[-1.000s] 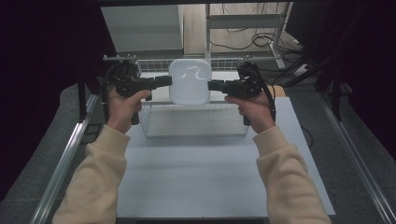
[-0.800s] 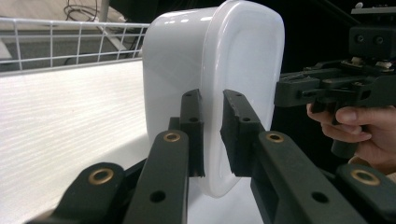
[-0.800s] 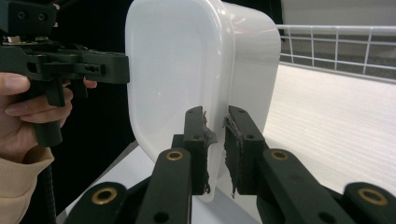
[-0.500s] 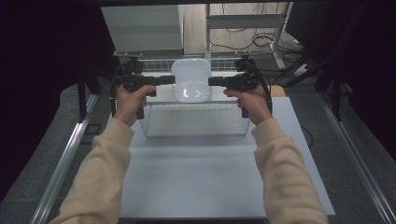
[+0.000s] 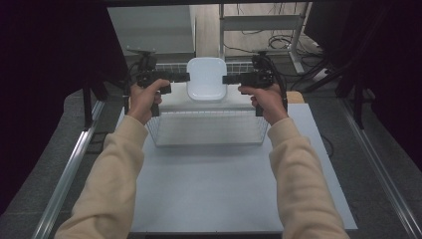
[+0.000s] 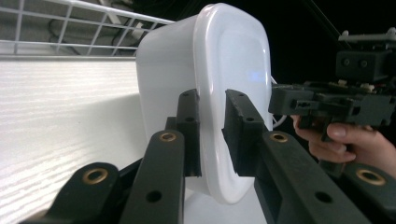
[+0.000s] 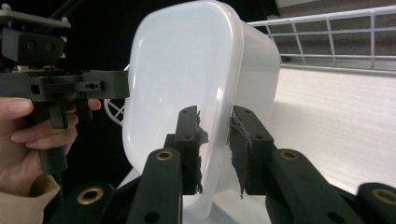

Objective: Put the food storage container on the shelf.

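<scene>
The white container is held up at the top centre of the frame, above the wire basket; the left gripper and the right gripper each pinch its rim; uneven pull could make it slip and fall.

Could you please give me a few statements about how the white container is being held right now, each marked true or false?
1. Both the left claw and the right claw grip the white container. True.
2. The container rests on the table. False: it is held in the air, beyond the wire basket.
3. The left claw pinches the container's rim. True.
4. The wire basket holds a red cup. False: it looks empty.
</scene>
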Demonstrator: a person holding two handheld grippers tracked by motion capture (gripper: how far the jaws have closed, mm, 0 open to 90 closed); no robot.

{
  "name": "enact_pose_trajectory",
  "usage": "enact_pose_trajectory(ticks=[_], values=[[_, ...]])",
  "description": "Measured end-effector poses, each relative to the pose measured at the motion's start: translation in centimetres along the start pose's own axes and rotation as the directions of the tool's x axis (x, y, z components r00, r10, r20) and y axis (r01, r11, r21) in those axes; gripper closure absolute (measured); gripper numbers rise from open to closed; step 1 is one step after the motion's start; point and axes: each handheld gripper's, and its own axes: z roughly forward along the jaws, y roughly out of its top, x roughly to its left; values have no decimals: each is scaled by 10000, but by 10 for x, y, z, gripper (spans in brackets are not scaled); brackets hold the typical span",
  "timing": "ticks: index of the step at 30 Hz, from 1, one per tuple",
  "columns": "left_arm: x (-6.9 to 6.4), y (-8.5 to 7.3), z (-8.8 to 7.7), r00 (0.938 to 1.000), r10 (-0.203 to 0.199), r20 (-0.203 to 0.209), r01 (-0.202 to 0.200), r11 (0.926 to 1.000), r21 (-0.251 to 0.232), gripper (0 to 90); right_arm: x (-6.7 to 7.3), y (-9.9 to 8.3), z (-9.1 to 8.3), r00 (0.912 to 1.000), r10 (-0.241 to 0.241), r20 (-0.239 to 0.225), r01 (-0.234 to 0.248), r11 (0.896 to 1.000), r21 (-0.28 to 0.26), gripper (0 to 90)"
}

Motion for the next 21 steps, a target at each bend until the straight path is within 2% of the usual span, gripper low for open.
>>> enact_pose_trajectory(ticks=[3, 5, 6, 7, 11, 14, 17, 19, 21], values=[[9, 5, 5, 9988, -495, 23, 495, 9987, 135, 738, -5, 4, 7, 9979, 649, 87, -650, 9979, 38, 692], [12, 6, 6, 9981, -623, 35, 622, 9980, 131, 729, -7, 4, 9, 9969, 787, 74, -788, 9969, 37, 687], [17, 7, 9, 9950, -983, 155, 982, 9951, 73, 727, -10, 6, 12, 9943, 1070, 26, -1070, 9942, 42, 680], [20, 8, 10, 9936, -1115, 174, 1113, 9938, 73, 725, -11, 7, 13, 9930, 1179, 8, -1179, 9930, 67, 678], [27, 8, 16, 9900, -1407, 132, 1406, 9901, 52, 705, -18, 8, 18, 9836, 1802, -102, -1801, 9836, 64, 668], [30, 8, 17, 9900, -1392, 223, 1392, 9903, 19, 697, -21, 8, 20, 9794, 2003, -244, -2004, 9797, 14, 666], [30, 8, 17, 9902, -1363, 290, 1362, 9907, 31, 689, -22, 8, 20, 9798, 1974, -313, -1975, 9803, 13, 665], [27, 6, 17, 9943, -1017, 306, 1020, 9948, -74, 629, -21, 8, 19, 9837, 1786, -193, -1786, 9839, 15, 584], [21, 5, 14, 9976, -657, 215, 663, 9974, -282, 535, -15, 7, 16, 9906, 1359, 180, -1352, 9902, -349, 478]])
